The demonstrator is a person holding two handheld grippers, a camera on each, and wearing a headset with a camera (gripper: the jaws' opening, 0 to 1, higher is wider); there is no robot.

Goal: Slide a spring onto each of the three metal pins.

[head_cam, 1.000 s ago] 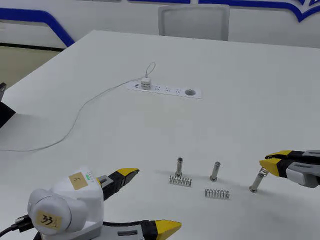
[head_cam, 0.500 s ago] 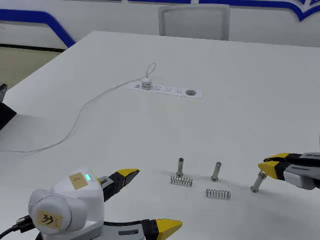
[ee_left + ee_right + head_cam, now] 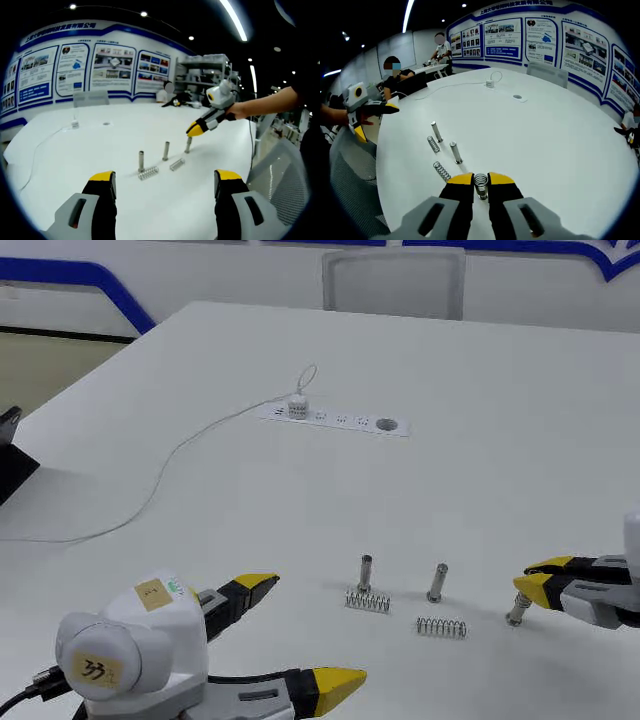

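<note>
Three metal pins stand in a row on the white table (image 3: 480, 390): left pin (image 3: 365, 570), middle pin (image 3: 438, 580), right pin (image 3: 518, 608). My right gripper (image 3: 538, 577) is at the right pin's top, shut on a spring (image 3: 480, 184) that sits around that pin. Two more springs lie flat, one (image 3: 367, 601) at the left pin's foot and one (image 3: 441, 626) in front of the middle pin. My left gripper (image 3: 300, 632) hovers open near the table's front left, holding nothing, well left of the pins.
A white power strip (image 3: 335, 420) with a plugged-in charger and a long cable (image 3: 150, 490) lies across the table's far middle. A grey chair (image 3: 393, 280) stands behind the table. People sit at another table (image 3: 415, 72) in the distance.
My right gripper has sunk lower along the right pin with the spring, so less of the pin shows below it. The left gripper has stayed put.
</note>
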